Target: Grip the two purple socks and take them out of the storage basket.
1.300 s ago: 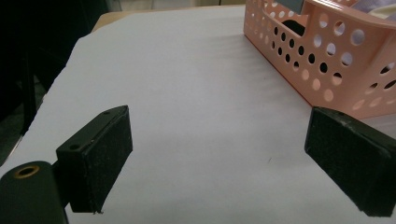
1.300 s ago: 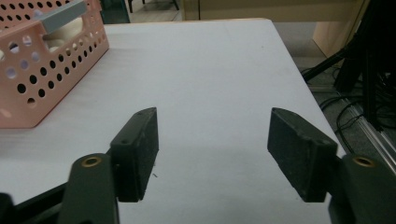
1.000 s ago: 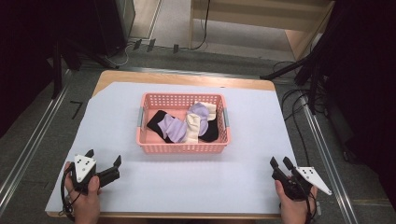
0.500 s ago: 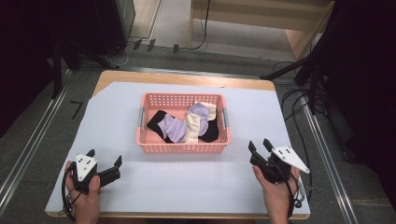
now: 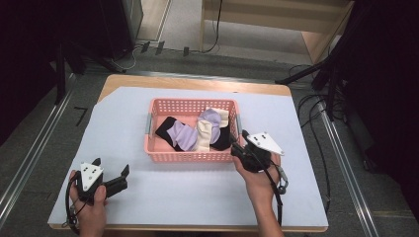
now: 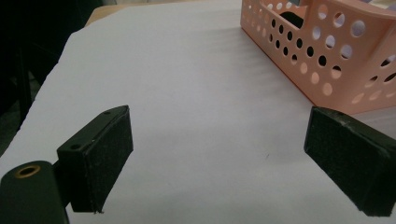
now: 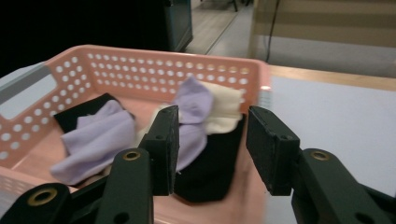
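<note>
A pink perforated basket (image 5: 190, 102) stands mid-table and holds a black sock (image 5: 165, 127), lavender socks (image 5: 182, 136) and a cream sock (image 5: 203, 136). My right gripper (image 5: 238, 138) hovers at the basket's front right corner. Its jaws are partly open and have just been closing, with nothing between the pads. In the right gripper view the gripper (image 7: 212, 149) looks over the basket rim (image 7: 154, 51) at a lavender sock (image 7: 93, 140), a cream sock (image 7: 224, 109) and a black sock (image 7: 210, 172). My left gripper (image 5: 111, 166) rests open at the table's front left, its jaws (image 6: 219, 154) wide apart over bare sheet beside the basket (image 6: 327, 60).
A white sheet (image 5: 197, 197) covers the wooden table. Metal rails (image 5: 29, 158) run along the floor on both sides, and cables (image 5: 316, 108) lie at the right. Dark stands and a wooden unit are behind the table.
My right gripper has risen from the front right corner and travelled left and forward to the basket's front right corner. The left gripper has stayed put.
</note>
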{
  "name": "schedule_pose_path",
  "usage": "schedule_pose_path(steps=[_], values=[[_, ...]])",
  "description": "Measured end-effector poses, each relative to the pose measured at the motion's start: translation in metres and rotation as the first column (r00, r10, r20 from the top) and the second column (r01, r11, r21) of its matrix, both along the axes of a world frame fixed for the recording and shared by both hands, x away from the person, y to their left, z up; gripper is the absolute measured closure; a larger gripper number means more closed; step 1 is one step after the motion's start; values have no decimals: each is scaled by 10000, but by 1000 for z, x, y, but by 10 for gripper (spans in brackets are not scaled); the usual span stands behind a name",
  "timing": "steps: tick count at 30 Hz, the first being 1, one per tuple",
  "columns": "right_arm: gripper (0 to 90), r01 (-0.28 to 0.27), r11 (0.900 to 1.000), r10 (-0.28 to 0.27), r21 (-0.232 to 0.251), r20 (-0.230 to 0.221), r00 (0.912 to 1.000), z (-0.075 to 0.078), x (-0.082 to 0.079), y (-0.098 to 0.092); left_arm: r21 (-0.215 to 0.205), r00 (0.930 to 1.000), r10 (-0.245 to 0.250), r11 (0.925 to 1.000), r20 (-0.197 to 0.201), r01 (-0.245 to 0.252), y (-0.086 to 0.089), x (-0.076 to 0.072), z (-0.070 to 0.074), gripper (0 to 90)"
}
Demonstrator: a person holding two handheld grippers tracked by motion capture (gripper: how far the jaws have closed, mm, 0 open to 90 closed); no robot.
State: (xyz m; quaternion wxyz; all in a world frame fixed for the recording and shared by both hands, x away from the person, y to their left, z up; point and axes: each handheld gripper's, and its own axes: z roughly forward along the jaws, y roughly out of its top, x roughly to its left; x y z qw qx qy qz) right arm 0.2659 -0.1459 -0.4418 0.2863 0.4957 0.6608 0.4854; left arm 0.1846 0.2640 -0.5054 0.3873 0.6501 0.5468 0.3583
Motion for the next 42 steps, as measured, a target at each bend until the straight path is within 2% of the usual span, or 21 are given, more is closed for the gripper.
schedule_pose_path(steps=[3, 5, 11, 17, 20, 24, 27, 30, 31, 35, 36, 37, 38, 42], values=[[555, -468, 9988, 474, 167, -367, 9982, -2, 8, 18, 7, 10000, 17, 10000, -33, -17, 0, 0, 0, 90], [563, -676, 9977, 676, 20, -545, 9962, -3, 13, 30, 13, 10000, 25, 10000, -32, -25, 0, 0, 0, 91], [575, -1131, 9936, 1125, 16, -1100, 9875, -5, 26, 62, 2, 10000, 9, 10000, -42, -9, 0, 0, 0, 91], [577, -1046, 9944, 1057, 156, -1755, 9788, -10, 40, 84, -8, 10000, -9, 10000, -77, 9, 0, 1, 0, 91], [577, -987, 9949, 1004, 189, -2185, 9707, -14, 45, 93, -19, 10000, -17, 10000, -79, 17, 0, 1, 0, 91], [577, -721, 9974, 694, -8, -2596, 9632, -18, 50, 101, -42, 10000, -10, 10000, -90, 10, 0, 1, 0, 91], [572, -625, 9980, 614, 61, -3061, 9500, -19, 53, 106, -29, 9999, 10, 10000, -139, -10, 0, 1, 0, 91], [555, -582, 9982, 591, 126, -3338, 9408, -19, 56, 110, 0, 9999, -15, 10000, -128, 15, 0, 1, 0, 91], [544, -561, 9981, 609, 239, -3509, 9344, -18, 57, 112, -9, 9999, -16, 10000, -127, 16, 0, 1, 0, 91], [461, -602, 9977, 673, 307, -3790, 9229, -21, 62, 119, 12, 9999, -34, 10000, -131, 34, 0, 1, 0, 91], [452, -548, 9977, 665, 408, -3944, 9165, -21, 63, 121, 4, 9999, -32, 10000, -96, 32, 0, 1, 0, 92], [457, -495, 9973, 684, 546, -4344, 8981, -21, 66, 122, 13, 9999, -17, 10000, -100, 17, 0, 1, 0, 92], [457, -495, 9973, 684, 546, -4344, 8981, -21, 66, 122, 13, 9999, -21, 10000, -124, 22, 0, 1, 0, 92], [550, -208, 9971, 553, 737, -5045, 8617, -21, 73, 124, 0, 9999, -46, 10000, -91, 46, 0, 1, 0, 92]])
